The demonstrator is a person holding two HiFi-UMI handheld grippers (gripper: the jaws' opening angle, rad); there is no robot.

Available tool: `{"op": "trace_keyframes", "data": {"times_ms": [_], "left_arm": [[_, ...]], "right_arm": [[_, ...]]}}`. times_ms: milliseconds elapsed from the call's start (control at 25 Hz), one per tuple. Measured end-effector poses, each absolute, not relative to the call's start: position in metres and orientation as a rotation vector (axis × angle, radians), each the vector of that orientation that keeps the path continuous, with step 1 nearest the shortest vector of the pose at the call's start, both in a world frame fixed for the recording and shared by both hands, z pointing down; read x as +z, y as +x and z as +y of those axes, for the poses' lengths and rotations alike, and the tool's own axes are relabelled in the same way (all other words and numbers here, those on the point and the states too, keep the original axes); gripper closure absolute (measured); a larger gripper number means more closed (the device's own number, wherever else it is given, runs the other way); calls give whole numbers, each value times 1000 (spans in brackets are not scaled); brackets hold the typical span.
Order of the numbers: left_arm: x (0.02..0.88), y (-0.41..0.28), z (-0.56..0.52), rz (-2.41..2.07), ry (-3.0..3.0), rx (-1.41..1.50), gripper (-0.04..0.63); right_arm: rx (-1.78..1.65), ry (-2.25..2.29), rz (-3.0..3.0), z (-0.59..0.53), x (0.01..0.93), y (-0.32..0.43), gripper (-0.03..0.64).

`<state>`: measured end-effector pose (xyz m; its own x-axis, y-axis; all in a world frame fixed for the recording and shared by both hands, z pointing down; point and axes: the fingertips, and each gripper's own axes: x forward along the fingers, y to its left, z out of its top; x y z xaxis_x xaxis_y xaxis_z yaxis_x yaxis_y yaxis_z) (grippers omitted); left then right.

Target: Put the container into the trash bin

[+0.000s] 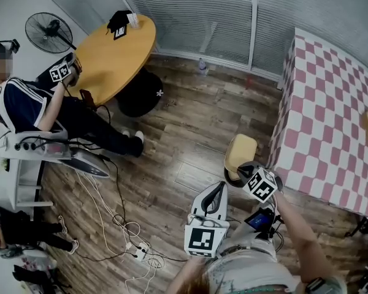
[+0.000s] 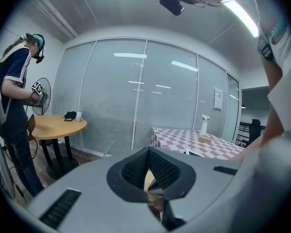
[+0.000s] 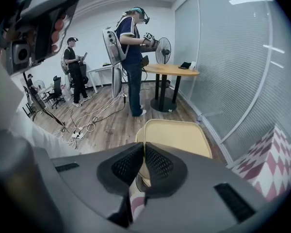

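The container (image 1: 240, 150) is a pale yellow, rounded-square tub hanging above the wooden floor beside the checked table. My right gripper (image 1: 243, 169) is shut on its near rim; in the right gripper view the tub (image 3: 177, 137) spreads out just past the closed pads (image 3: 156, 163). A dark round edge (image 1: 231, 179) shows under the tub; I cannot tell whether it is the trash bin. My left gripper (image 1: 219, 186) hangs a little to the left of the tub, with its jaws together and nothing between them. In the left gripper view a strip of the yellow tub (image 2: 148, 179) shows behind its jaws.
A table with a pink-and-white checked cloth (image 1: 331, 115) stands close on the right. A round wooden table (image 1: 113, 48) and a fan (image 1: 48, 32) are at the far left, next to a person (image 1: 30, 106) who holds grippers. Cables and a power strip (image 1: 138, 250) lie on the floor.
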<state>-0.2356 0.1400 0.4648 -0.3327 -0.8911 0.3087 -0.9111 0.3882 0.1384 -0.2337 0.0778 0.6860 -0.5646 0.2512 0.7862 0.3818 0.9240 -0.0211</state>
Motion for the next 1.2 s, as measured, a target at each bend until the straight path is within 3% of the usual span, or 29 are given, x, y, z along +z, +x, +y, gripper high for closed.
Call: {"op": "trace_keyframes", "data": {"times_ms": [640, 1200], "left_arm": [[504, -268, 175, -2323, 1382, 122, 589], [543, -258, 163, -2242, 1392, 151, 589]], "right_arm": [[-60, -541, -1968, 115, 872, -222, 612], [25, -549, -1865, 98, 950, -211, 611]]}}
